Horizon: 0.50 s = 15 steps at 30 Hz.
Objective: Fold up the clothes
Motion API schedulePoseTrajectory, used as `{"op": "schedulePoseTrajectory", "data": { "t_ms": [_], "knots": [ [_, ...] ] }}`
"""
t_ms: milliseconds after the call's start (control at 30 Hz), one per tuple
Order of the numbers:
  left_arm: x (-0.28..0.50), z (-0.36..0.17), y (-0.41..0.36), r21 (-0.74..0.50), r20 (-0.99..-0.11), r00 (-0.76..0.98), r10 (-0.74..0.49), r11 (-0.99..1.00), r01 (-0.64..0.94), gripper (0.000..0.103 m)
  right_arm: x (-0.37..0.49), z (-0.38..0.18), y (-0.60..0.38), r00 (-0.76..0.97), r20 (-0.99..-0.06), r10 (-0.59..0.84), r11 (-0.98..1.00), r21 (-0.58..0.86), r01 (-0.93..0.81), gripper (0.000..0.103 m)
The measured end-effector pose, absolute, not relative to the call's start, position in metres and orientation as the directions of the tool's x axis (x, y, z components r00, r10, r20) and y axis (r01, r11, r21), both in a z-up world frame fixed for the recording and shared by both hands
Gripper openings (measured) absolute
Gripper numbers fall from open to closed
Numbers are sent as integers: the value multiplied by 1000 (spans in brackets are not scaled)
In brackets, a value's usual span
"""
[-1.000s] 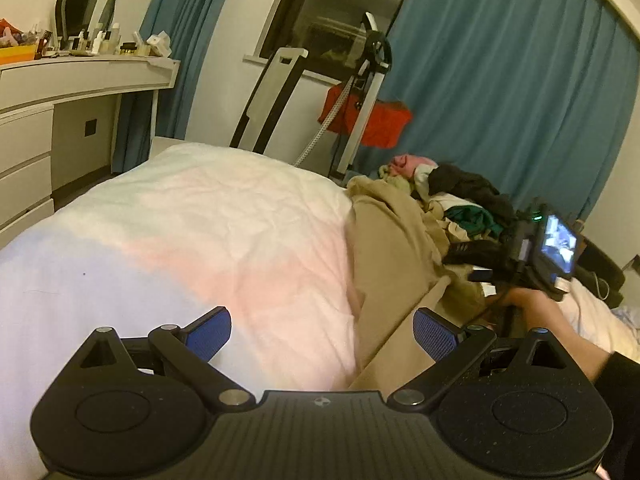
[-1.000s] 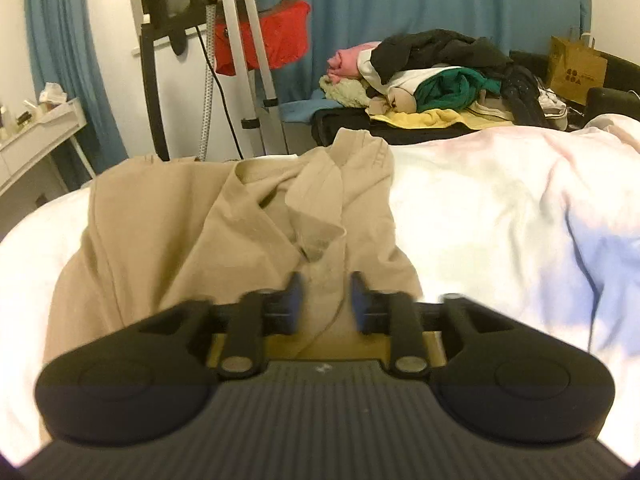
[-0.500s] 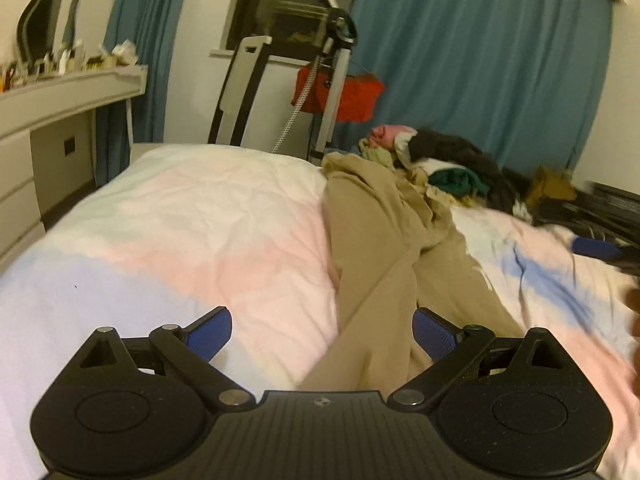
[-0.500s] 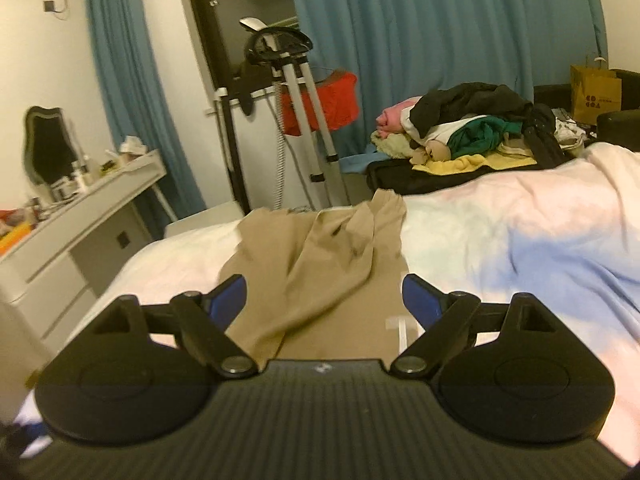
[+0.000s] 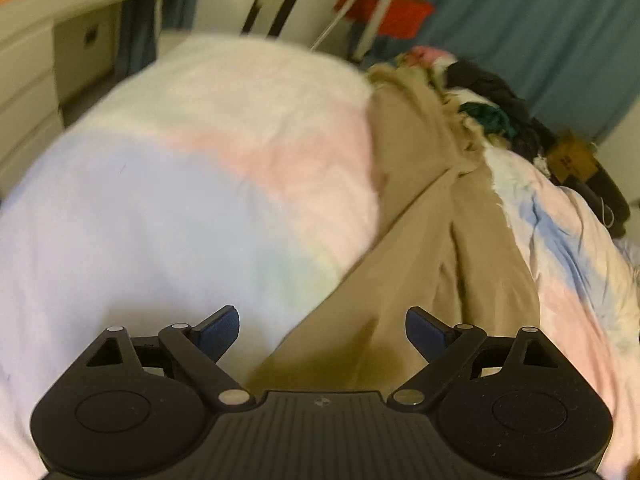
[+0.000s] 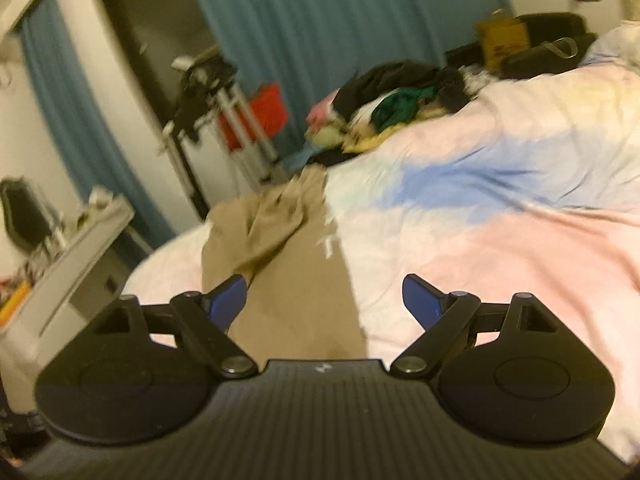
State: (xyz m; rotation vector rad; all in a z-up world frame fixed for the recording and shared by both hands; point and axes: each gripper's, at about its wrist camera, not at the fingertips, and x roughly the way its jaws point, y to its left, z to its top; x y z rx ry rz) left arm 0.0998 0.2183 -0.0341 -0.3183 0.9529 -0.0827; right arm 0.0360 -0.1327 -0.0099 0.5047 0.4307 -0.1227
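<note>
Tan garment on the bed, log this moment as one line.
left gripper: open, empty | right gripper: open, empty | tan cloth garment: lying lengthwise, rumpled, on pastel quilted bedspread | fold: not yet done

Support surface: bed [image 5: 168, 184], covered by a pastel duvet [image 6: 500, 208] with white, pink, pale blue and faint yellow patches; surface creased, both views motion-blurred.

Directly on the duvet: one tan garment [image 5: 432, 248], lying lengthwise from the near edge toward the far end of the bed. Near part lies fairly flat; far part is bunched into folds. Right wrist view shows the same tan garment [image 6: 288, 280] with a small white drawstring or tag at its right edge, resting against the duvet.

At the far end of the bed: a mixed clothes pile [image 6: 396, 100], black, green, pink, yellow items. Cannot tell whether it rests on the bed or just beyond it.
</note>
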Motion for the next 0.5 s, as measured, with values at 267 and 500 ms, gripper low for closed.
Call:
{"op": "schedulePoseTrajectory", "data": {
  "t_ms": [267, 500],
  "knots": [
    [105, -46, 237, -269, -893, 408, -188, 951, -150, 66, 15, -12, -141, 893, -441, 85, 887, 441, 133, 86],
    [85, -32, 215, -133, -906, 407, -113, 991, -20, 2, 11, -20, -147, 867, -472, 158, 891, 447, 82, 86]
  ]
}}
